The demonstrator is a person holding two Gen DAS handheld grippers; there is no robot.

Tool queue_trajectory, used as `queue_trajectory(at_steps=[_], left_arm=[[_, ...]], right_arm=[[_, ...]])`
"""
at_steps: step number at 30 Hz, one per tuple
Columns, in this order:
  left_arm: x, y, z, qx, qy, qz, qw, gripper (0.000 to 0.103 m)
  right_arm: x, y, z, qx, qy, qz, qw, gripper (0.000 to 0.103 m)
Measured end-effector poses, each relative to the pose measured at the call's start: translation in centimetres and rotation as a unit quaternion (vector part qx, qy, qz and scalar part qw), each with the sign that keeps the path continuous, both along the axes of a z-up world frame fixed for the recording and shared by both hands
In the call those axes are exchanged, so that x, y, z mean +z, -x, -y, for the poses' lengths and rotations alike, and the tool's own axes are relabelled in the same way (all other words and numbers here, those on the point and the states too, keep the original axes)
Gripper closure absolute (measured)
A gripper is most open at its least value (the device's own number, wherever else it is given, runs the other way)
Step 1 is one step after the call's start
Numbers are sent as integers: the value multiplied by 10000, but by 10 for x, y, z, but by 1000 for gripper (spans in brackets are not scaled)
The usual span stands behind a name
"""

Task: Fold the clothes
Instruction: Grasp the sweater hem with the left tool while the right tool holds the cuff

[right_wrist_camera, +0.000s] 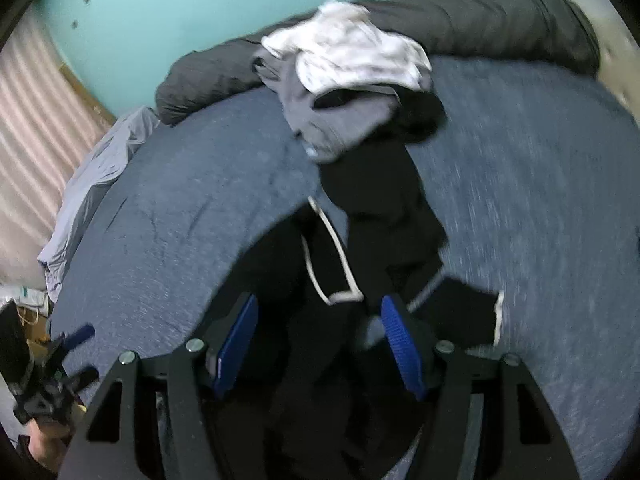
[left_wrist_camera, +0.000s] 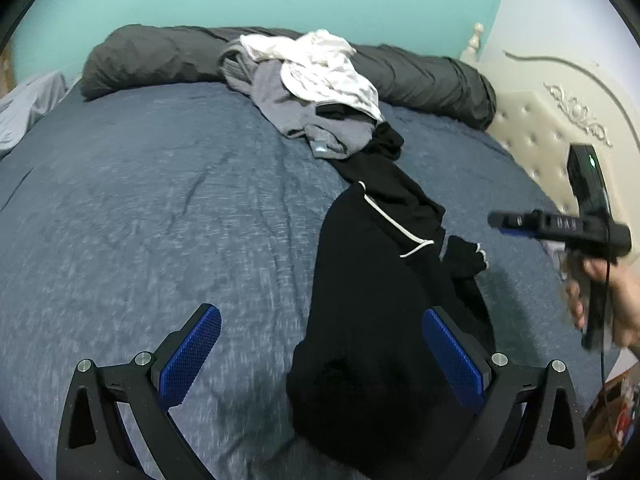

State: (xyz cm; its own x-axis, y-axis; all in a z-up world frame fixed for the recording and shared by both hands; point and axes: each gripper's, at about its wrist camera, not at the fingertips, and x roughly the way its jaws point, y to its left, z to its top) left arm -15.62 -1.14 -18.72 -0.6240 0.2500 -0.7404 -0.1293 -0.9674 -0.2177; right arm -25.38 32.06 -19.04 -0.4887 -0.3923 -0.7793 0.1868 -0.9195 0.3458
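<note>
A black hoodie [left_wrist_camera: 372, 296] with a white drawstring [left_wrist_camera: 394, 220] lies stretched across the blue bed. My left gripper [left_wrist_camera: 320, 344] is open just above its near end, which sits between the two blue pads. My right gripper [right_wrist_camera: 320, 344] is open above the hoodie [right_wrist_camera: 304, 360], near the drawstring [right_wrist_camera: 332, 264]. In the left wrist view the right gripper [left_wrist_camera: 560, 228] hovers at the right, over the bed's edge. In the right wrist view the left gripper [right_wrist_camera: 60, 364] shows at the lower left. A pile with a white garment [left_wrist_camera: 320, 64] and a grey garment [left_wrist_camera: 308, 120] lies at the far side.
The blue bedspread [left_wrist_camera: 160, 208] covers the bed. A rolled dark grey blanket [left_wrist_camera: 144, 56] lies along the teal wall. A cream tufted headboard [left_wrist_camera: 536, 128] stands at the right. A pale sheet [right_wrist_camera: 92, 192] hangs off the left side, near a pink curtain [right_wrist_camera: 36, 128].
</note>
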Motion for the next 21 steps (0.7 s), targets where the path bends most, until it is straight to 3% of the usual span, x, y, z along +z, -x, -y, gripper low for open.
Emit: queue_trajectory(at_steps=[6, 10, 12, 16, 17, 19, 21], left_arm=[[-23, 51, -23, -312, 12, 231, 9992, 2], [-39, 78, -32, -461, 57, 405, 9981, 8], [-45, 88, -36, -507, 111, 455, 9976, 17], [-57, 102, -47, -698, 139, 554, 9959, 24], [-59, 104, -51, -757, 131, 586, 9953, 31], [-66, 111, -56, -849, 95, 671, 9941, 33], [-72, 115, -58, -892, 23, 749, 9932, 48]], right_arm=[[-39, 2, -6, -24, 294, 183, 9994, 38], [-55, 5, -7, 15, 420, 208, 9989, 38], [-63, 7, -7, 34, 482, 220, 9986, 38], [-73, 13, -4, 85, 614, 238, 9978, 38], [-76, 14, -3, 96, 642, 245, 9976, 38], [-82, 18, -1, 125, 707, 277, 9970, 38], [-87, 20, 3, 164, 694, 318, 9969, 38]])
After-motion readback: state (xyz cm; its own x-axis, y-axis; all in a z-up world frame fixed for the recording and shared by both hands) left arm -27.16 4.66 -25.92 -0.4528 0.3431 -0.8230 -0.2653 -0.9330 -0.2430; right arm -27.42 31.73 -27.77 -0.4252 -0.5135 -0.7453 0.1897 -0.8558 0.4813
